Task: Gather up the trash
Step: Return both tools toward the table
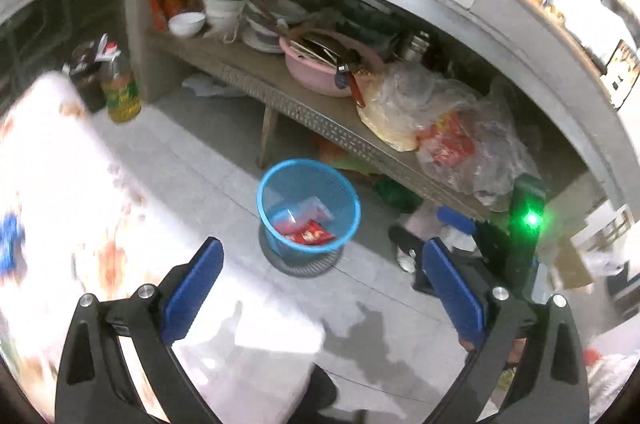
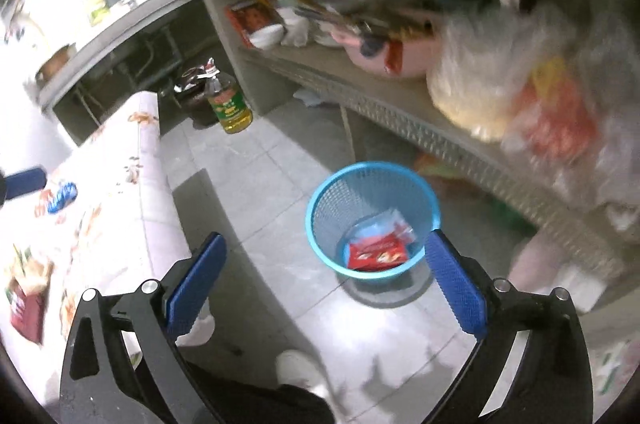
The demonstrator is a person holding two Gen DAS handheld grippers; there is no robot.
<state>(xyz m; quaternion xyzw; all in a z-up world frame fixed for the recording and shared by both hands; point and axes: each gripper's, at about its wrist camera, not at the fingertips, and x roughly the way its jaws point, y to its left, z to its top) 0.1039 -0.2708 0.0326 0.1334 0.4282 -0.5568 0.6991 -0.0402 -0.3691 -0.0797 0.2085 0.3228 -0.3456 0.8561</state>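
A blue mesh waste basket (image 1: 345,186) stands on the grey tiled floor; it also shows in the right wrist view (image 2: 320,208). Inside lie a red snack wrapper (image 1: 306,234) (image 2: 376,254) and a clear wrapper (image 1: 314,210) (image 2: 390,222). My left gripper (image 1: 320,258) is open and empty, above and in front of the basket. My right gripper (image 2: 326,250) is open and empty, above the basket's near left side. On the table at the left lie a blue wrapper (image 2: 62,198) and a red packet (image 2: 26,308).
A table with a white flowered cloth (image 2: 120,192) (image 1: 60,184) stands at the left. A low shelf (image 1: 320,116) under a counter holds bowls, a pink basin (image 1: 320,72) and plastic bags (image 1: 452,128). An oil bottle (image 2: 228,104) (image 1: 120,92) stands on the floor.
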